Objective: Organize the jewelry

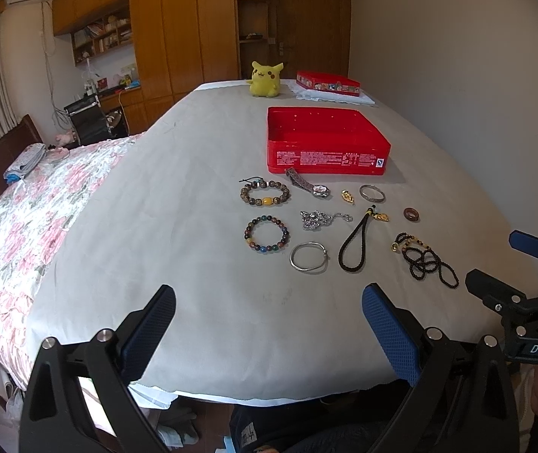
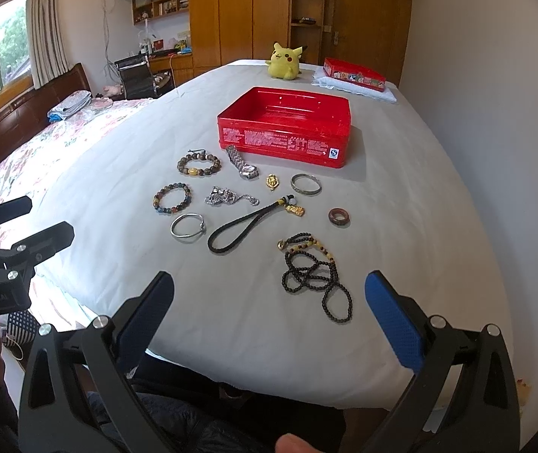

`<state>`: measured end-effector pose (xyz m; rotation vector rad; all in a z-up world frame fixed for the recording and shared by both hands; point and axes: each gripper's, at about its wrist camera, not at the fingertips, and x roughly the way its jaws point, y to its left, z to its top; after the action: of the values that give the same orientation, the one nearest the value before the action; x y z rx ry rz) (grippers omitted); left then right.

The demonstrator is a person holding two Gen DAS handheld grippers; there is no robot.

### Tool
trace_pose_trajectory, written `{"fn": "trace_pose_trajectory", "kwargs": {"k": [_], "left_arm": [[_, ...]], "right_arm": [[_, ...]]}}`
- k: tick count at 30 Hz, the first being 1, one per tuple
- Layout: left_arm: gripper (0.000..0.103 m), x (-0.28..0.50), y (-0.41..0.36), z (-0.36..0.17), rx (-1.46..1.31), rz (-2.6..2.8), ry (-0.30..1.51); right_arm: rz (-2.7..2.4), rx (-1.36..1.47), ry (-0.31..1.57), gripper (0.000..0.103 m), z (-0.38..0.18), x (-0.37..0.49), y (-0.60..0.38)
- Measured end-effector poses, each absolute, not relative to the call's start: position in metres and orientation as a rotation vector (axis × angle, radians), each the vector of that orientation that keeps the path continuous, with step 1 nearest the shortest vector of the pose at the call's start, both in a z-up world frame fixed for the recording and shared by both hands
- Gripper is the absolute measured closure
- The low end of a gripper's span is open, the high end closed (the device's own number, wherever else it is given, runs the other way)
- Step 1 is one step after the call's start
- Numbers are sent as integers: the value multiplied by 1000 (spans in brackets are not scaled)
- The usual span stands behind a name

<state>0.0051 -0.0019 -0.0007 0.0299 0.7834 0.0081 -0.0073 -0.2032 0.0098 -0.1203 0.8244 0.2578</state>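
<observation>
Two grippers, left and right, spread wide, grasping nothing. Open red rectangular tin at 12 o'clock; jewelry scattered before it. Black bead necklace nearest. Yellow plush toy beyond.

Left gripper fingers spread wide; right gripper likewise, both empty.

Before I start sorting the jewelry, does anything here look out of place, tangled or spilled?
Mostly tidy. The black bead necklace lies in overlapping loops and the silver chain is bunched in a heap, so either may snag when lifted. The watch has its strap end right at the open red tin.
</observation>
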Motion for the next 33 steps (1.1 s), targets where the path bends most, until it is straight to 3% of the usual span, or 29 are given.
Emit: {"fn": "trace_pose_trajectory", "kwargs": {"k": [7, 12, 19, 20, 22, 24, 26, 28, 33], "left_arm": [[4, 17, 3, -25, 21, -55, 815], [4, 40, 25, -56, -80, -126, 885], [4, 72, 29, -75, -3, -58, 893], [4, 77, 26, -78, -4, -75, 898], [4, 84, 22, -84, 4, -90, 911], [4, 91, 22, -91, -9, -101, 930], [4, 97, 18, -96, -28, -137, 942], [4, 99, 9, -97, -19, -170, 941], [5, 112, -8, -113, 6, -231, 978]], "right_arm": [[268, -121, 787, 3, -5, -1, -216], [272, -28, 862, 3, -32, 20, -242], [266, -10, 919, 4, -63, 38, -253], [264, -14, 923, 6, -66, 40, -253], [268, -19, 942, 24, -74, 47, -255], [268, -22, 968, 34, -83, 55, -256], [247, -37, 985, 34, -91, 62, -259], [240, -34, 989, 23, -96, 66, -262], [237, -79, 991, 16, -112, 81, -254]]}}
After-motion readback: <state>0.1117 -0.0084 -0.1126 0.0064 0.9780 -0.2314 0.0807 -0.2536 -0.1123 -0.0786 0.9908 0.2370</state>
